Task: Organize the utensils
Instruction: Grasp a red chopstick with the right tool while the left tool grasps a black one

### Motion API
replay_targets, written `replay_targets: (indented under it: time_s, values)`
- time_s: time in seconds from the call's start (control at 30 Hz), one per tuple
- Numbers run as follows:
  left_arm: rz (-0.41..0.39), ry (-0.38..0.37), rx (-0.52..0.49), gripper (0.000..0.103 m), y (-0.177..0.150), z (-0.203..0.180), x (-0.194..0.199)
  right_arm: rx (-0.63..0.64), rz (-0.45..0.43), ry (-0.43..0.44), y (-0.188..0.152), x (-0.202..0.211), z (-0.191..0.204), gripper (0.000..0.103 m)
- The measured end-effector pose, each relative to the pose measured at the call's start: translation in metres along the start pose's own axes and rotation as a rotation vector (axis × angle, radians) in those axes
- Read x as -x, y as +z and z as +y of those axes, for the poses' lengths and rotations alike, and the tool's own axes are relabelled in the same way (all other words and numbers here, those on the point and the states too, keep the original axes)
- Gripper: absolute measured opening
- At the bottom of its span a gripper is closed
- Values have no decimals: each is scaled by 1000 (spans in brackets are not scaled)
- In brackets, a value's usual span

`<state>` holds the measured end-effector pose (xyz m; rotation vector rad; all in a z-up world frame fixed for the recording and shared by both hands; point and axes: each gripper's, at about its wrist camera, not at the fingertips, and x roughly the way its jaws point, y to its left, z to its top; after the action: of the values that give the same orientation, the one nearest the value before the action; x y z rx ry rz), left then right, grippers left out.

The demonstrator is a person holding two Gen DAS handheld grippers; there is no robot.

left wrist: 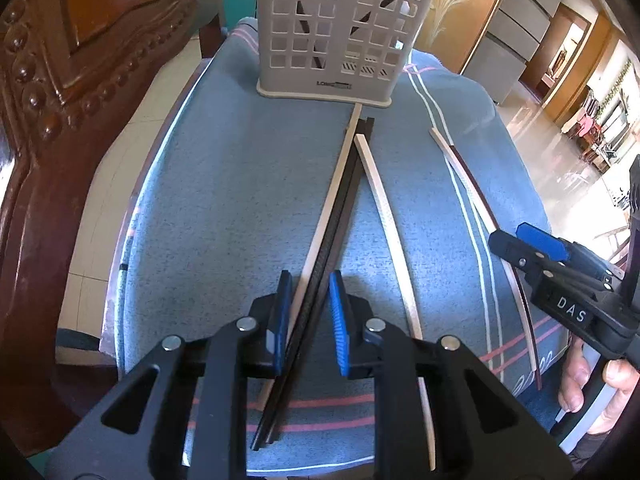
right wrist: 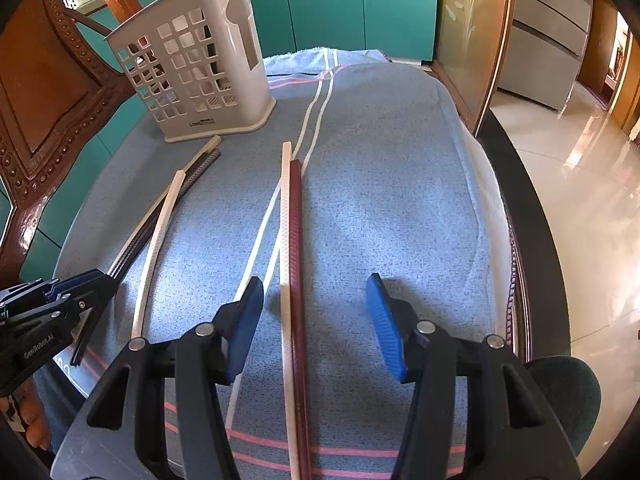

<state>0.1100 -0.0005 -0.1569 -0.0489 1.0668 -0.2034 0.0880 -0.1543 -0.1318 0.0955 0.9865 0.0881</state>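
While a blue towel [right wrist: 392, 184] covers the table, the holder [left wrist: 332, 28] stands straight ahead of the left gripper [left wrist: 311, 316], whose narrowly parted jaws flank the black chopsticks [left wrist: 340, 208] and one cream stick [left wrist: 324, 204]. Wide apart, the right gripper [right wrist: 314, 324] straddles a maroon stick [right wrist: 297, 248] and its cream mate [right wrist: 285, 216].

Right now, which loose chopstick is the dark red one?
The dark red chopstick between the right gripper's open jaws, beside a cream chopstick; the others are cream or black.
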Motion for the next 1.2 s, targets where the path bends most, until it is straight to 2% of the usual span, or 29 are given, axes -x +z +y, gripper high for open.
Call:
replay_targets:
  time_s: [0.07,0.13,0.27,0.53,0.6,0.67,0.73,0.93,1.07,1.1,1.17,1.2]
  values:
    - [-4,5,-3,18,-1,-2,2,4,-4,4,0,0,0,55]
    - [-19,3,0,7,-2,-3,7,9,-7,3,-1,0,1,55]
    - [-13,-68,25,6,0,-2,14,2,-5,10,-1,1,-1,55]
    - [-3,-19,38,6,6,6,5,-7,-4,22,0,2,-4,55]
    - [-6,7,37,6,9,8,3,-23,-2,12,0,3,-8,46]
    - [-2,18,47,6,10,12,2,-31,2,12,1,4,-12,32]
    - [8,23,55,6,9,18,-1,-47,10,22,3,4,-16,28]
    - [5,25,69,6,8,28,-1,-75,20,34,5,4,-21,28]
    - [2,38,53,6,9,24,-2,-16,27,7,4,4,-10,28]
    - [0,44,46,6,10,21,-3,0,28,40,3,4,-7,28]
    - [-5,55,33,6,10,18,-4,-10,5,186,2,10,-4,27]
    - [-8,58,30,7,9,17,-3,-21,-7,205,3,12,-4,27]
